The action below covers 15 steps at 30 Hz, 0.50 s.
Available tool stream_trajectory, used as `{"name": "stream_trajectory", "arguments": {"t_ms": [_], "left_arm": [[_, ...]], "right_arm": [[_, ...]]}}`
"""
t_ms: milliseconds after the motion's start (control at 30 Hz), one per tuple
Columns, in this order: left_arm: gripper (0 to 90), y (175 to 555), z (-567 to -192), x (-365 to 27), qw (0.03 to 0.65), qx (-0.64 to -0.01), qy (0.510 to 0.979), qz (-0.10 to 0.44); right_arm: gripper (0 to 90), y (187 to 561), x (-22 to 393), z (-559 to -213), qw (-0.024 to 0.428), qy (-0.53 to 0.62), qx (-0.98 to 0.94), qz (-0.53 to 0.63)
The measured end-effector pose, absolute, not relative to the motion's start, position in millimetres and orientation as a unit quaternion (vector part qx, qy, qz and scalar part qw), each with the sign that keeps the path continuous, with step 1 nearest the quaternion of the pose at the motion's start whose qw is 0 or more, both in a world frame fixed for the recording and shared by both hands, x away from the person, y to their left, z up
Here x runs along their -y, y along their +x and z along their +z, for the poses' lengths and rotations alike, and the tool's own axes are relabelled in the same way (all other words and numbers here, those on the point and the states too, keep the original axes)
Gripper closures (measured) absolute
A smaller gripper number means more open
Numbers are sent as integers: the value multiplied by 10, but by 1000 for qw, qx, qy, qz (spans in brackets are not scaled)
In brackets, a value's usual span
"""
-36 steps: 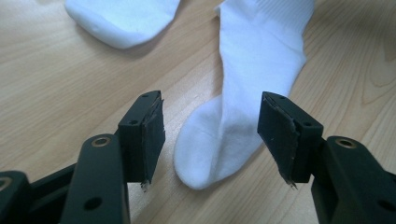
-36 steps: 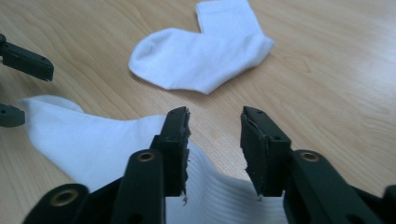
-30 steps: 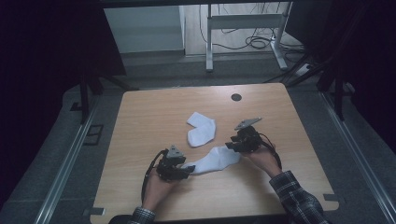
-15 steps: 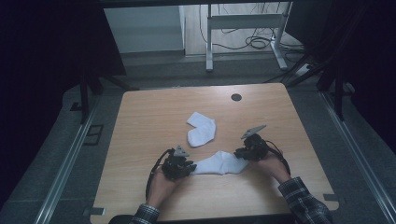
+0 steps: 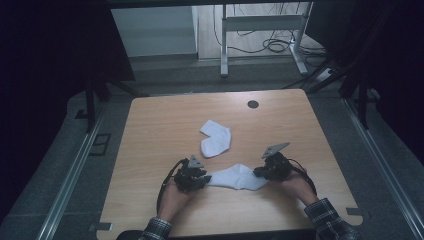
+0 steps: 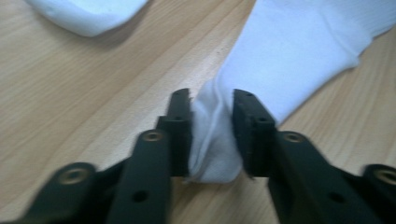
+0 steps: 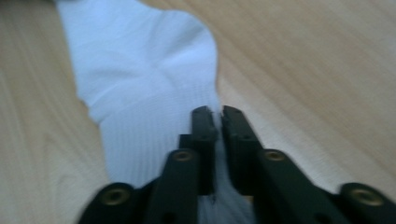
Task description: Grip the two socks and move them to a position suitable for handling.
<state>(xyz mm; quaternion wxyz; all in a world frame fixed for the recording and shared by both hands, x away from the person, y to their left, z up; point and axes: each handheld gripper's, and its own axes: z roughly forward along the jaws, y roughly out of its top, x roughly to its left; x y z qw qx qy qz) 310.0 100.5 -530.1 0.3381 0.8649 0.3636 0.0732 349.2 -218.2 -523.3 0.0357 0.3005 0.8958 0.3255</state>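
Wooden table (image 5: 160, 130), light grain, seen from above. Two white socks on it.

Near sock (image 5: 235, 177): lies flat, stretched between the two grippers, long axis running crosswise from one tool to the other, with a slight bend at mid-length that bulges away from the person. One end sits at the left gripper (image 5: 192, 176), the other at the right gripper (image 5: 270, 169).

Left gripper (image 6: 211, 135): jaws narrowed on a bunched fold of the sock's end (image 6: 212, 140); cloth fills the gap between the pads and puckers below them. From there the sock fans out ahead and to the right of the jaws, lying on the wood.

Right gripper (image 7: 215, 140): jaws nearly closed, only a thin slit between them, pinching the ribbed edge of the sock (image 7: 140, 102). The sock's body extends straight ahead of the jaws and off to their left, the heel curve visible farther out.

Far sock (image 5: 216, 138): folded or bent, lying beyond the held sock, well apart from both tools, nearer the left gripper's side than the right. Its rounded edge (image 6: 88, 16) appears ahead and left of the left jaws.

Dark round grommet (image 5: 253, 104) near the table's far edge.
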Motion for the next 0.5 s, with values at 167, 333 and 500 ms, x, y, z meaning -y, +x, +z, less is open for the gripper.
{"name": "stream_trajectory", "arguments": {"t_ms": [167, 333, 500], "left_arm": [[826, 3109, -5283, -979, 340, -358, 866, 75], [827, 3231, -5008, -996, 374, -354, 848, 126], [815, 3181, -4672, -1029, 406, -325, 830, 203]], "right_arm": [[867, 3449, 2173, -5203, 48, 297, -898, 323], [867, 3531, 2195, -5008, 95, 303, -880, 353], [863, 3511, 2216, -4603, 159, 288, -847, 417]]}}
